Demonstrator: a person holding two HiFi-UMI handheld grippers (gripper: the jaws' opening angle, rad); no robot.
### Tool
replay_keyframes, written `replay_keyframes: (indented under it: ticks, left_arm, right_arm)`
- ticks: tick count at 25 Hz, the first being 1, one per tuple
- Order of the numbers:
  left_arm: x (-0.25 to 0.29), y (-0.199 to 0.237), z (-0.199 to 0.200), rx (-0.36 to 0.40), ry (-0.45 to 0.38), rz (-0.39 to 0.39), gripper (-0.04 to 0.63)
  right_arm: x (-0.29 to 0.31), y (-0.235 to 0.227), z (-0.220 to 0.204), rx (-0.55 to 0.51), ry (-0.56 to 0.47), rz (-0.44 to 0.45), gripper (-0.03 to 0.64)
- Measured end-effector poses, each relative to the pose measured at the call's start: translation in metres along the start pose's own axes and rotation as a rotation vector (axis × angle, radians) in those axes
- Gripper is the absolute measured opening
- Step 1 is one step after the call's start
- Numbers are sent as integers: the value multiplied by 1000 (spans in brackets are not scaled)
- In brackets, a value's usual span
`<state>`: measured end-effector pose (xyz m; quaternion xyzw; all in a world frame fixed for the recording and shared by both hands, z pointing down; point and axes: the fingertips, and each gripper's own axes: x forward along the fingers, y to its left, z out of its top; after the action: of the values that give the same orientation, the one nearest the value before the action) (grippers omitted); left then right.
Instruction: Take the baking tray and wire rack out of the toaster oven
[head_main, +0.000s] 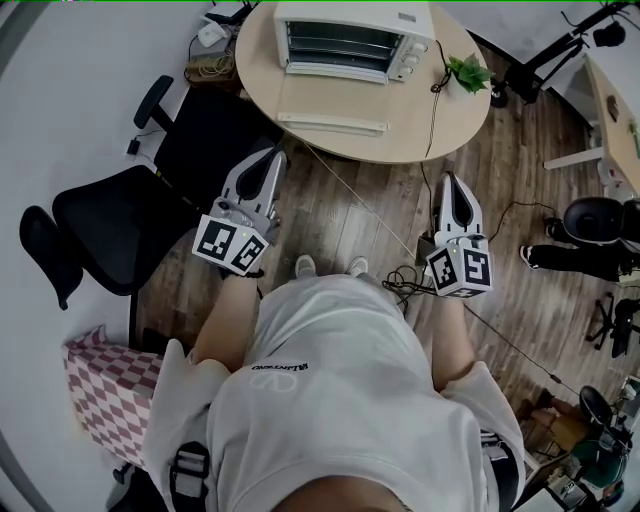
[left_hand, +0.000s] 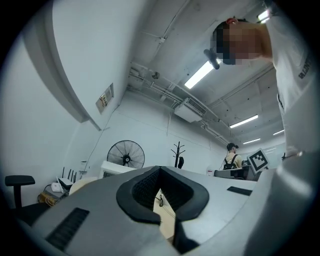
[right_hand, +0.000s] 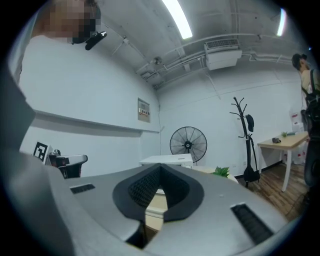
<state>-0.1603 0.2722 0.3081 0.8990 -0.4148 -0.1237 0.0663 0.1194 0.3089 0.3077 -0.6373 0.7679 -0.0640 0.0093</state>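
A white toaster oven (head_main: 345, 40) stands at the far side of a round wooden table (head_main: 420, 125), with its door (head_main: 332, 122) folded down toward me. Dark rack bars show inside the oven; I cannot make out the tray. My left gripper (head_main: 272, 158) is held in the air short of the table's near edge, shut and empty. My right gripper (head_main: 450, 180) hovers over the wooden floor, also shut with nothing in it. In the left gripper view the jaws (left_hand: 160, 172) meet at the tip, with the oven (left_hand: 117, 170) far behind. The right gripper view shows the same closed tip (right_hand: 161, 170) in front of the oven (right_hand: 165, 161).
A small green plant (head_main: 468, 72) sits on the table right of the oven. A black office chair (head_main: 120, 225) stands to my left, and cables (head_main: 405, 280) lie on the floor by my feet. A checkered cloth (head_main: 105, 385) is at lower left. Another desk (head_main: 610, 110) is at the right.
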Motion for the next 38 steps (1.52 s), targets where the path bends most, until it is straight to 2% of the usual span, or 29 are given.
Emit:
replay_keyframes:
  ticks: [4, 9, 15, 21, 30, 34, 38]
  left_arm:
    - [-7, 0, -4, -6, 10, -60, 0]
    - [-12, 9, -14, -25, 27, -84, 0]
    - [-1, 12, -23, -44, 47, -102, 0]
    - [29, 8, -31, -46, 59, -105, 0]
    - [101, 13, -49, -37, 88, -75, 0]
    - [140, 17, -60, -74, 92, -56, 0]
    - [180, 14, -66, -69, 91, -41, 0]
  right_arm:
    - [3, 22, -8, 14, 11, -1, -3]
    - [1, 35, -19, 14, 23, -20, -3]
    - [4, 28, -21, 21, 29, -39, -3]
    - [22, 12, -30, 46, 41, -16, -3]
    - [89, -22, -35, 77, 65, 79, -3]
    - [127, -30, -41, 108, 95, 170, -4]
    - [164, -37, -43, 138, 118, 275, -3]
